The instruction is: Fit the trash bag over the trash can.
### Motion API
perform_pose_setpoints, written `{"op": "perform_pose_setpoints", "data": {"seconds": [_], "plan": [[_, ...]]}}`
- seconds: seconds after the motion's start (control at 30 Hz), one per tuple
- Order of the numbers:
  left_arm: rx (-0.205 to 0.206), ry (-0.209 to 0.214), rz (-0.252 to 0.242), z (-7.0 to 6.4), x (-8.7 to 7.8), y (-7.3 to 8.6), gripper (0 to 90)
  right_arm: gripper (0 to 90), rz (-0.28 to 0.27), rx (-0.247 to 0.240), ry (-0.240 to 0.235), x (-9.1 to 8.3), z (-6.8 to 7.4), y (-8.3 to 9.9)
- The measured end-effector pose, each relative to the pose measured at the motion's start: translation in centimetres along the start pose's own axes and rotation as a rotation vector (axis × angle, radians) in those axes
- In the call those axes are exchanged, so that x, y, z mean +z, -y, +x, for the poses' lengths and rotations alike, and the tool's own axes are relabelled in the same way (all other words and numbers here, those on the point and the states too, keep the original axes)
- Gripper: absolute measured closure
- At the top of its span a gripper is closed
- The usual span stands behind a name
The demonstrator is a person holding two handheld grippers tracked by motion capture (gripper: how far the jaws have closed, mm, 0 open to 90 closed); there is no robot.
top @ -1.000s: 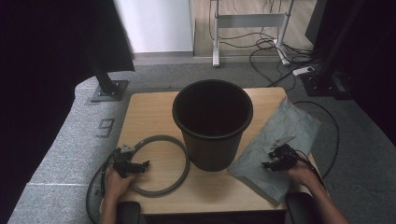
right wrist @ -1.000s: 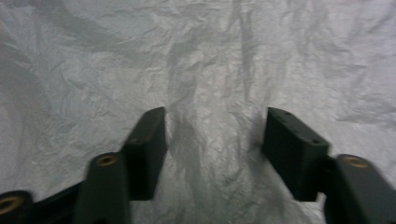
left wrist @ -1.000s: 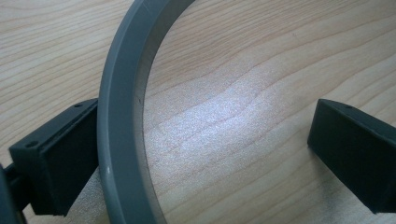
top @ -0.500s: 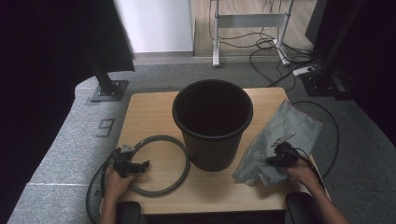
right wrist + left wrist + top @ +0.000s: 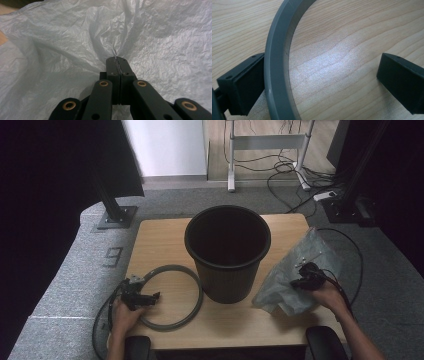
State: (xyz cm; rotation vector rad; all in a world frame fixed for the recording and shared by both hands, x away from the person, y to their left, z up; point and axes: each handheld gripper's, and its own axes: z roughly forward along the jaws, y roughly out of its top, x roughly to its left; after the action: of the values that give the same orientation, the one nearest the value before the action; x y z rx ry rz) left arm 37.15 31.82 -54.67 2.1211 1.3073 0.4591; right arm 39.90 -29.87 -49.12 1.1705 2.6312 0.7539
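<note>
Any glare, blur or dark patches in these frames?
High view: both side edges are black and the bin interior is very dark. Left gripper view: soft glare on the table, sharp ring. Right gripper view: evenly lit bag, wrinkles crisp.

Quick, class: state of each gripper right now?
Left gripper: open, jaws astride the grey ring, not clamped.
Right gripper: shut on the plastic bag.

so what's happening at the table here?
A person works two handheld grippers at a wooden table with a black bin in the middle. The right gripper is shut on a thin plastic bag, pinching a fold. The left gripper is open, its jaws straddling a grey ring lying flat beside the bin.
</note>
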Motion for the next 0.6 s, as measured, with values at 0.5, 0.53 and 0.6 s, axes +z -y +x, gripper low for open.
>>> {"op": "perform_pose_setpoints", "data": {"seconds": [0.5, 0.53, 0.6], "plan": [[-0.002, -0.002, 0.000, 0.0, 0.0, 0.0, 0.0, 87.7, -0.031, -0.001, 0.078, -6.0, -0.5, -6.5], [-0.002, -0.003, 0.000, 0.0, 0.0, 0.0, 0.0, 87.7, -0.031, -0.001, 0.078, -6.0, -0.5, -6.5], [-0.002, -0.002, 0.000, 0.0, 0.0, 0.0, 0.0, 87.7, -0.037, -0.005, 0.077, -6.9, -0.5, -7.7]]}}
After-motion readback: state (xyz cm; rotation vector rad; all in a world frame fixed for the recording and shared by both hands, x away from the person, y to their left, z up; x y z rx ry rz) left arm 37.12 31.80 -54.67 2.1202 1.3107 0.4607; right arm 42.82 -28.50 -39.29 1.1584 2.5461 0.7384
